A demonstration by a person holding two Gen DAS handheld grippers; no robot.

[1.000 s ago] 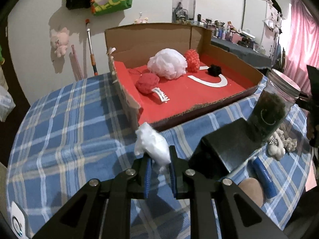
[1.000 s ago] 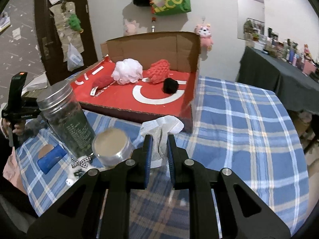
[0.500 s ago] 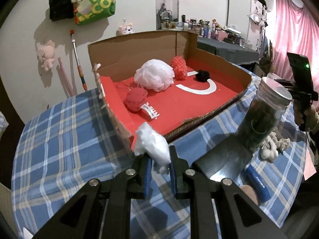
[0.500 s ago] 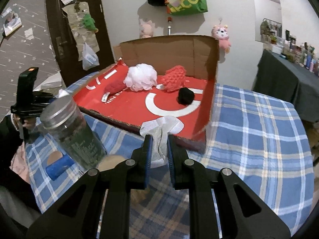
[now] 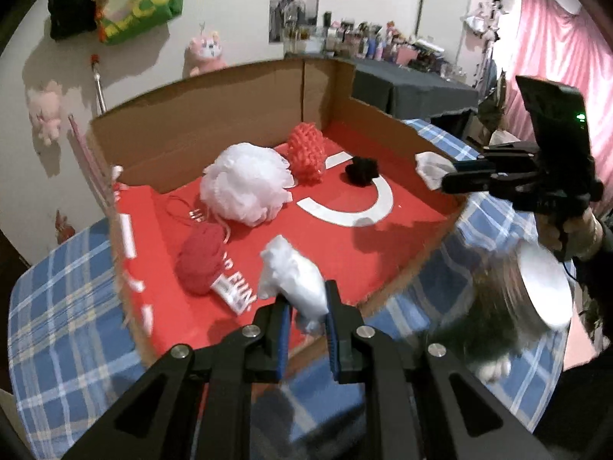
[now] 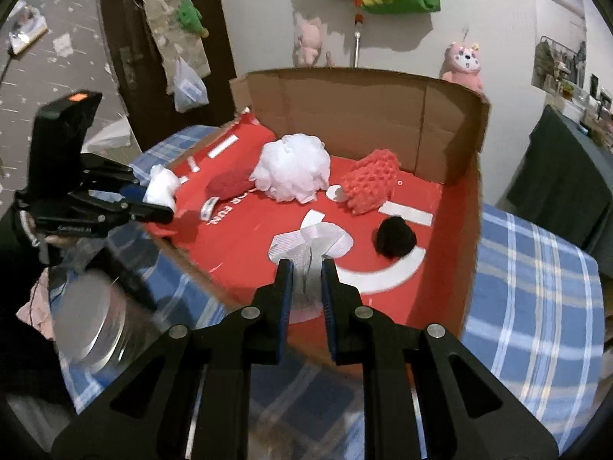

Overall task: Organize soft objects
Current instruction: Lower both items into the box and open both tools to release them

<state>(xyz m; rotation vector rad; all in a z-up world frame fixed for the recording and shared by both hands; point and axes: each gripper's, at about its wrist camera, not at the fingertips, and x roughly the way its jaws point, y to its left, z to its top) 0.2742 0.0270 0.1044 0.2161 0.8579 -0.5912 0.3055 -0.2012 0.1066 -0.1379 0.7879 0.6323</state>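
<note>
A cardboard box with a red lining [image 5: 383, 253] [image 6: 452, 145] stands on the checked tablecloth. In it lie a white mesh puff [image 5: 245, 184] [image 6: 293, 172], a red knitted piece [image 5: 306, 151] [image 6: 369, 184], a red ball [image 5: 201, 258] [image 6: 228, 184] and a black pompom [image 5: 362, 170] [image 6: 394, 235]. My left gripper [image 5: 306, 329] is shut on a white soft wad [image 5: 293, 272] [image 6: 163, 188] above the box's front edge. My right gripper [image 6: 306, 291] is shut on a white mesh cloth [image 6: 310, 241] [image 5: 433, 166] over the box's near side.
A glass jar with a metal lid [image 5: 536, 291] [image 6: 88, 322] stands just outside the box, between the two grippers. The blue checked tablecloth [image 5: 57, 326] [image 6: 536, 287] spreads around the box. Plush toys and a green bag hang on the wall behind.
Both grippers have risen and moved forward to the box with their soft things held. The box fills more of both views, and the jar sits lower and blurred.
</note>
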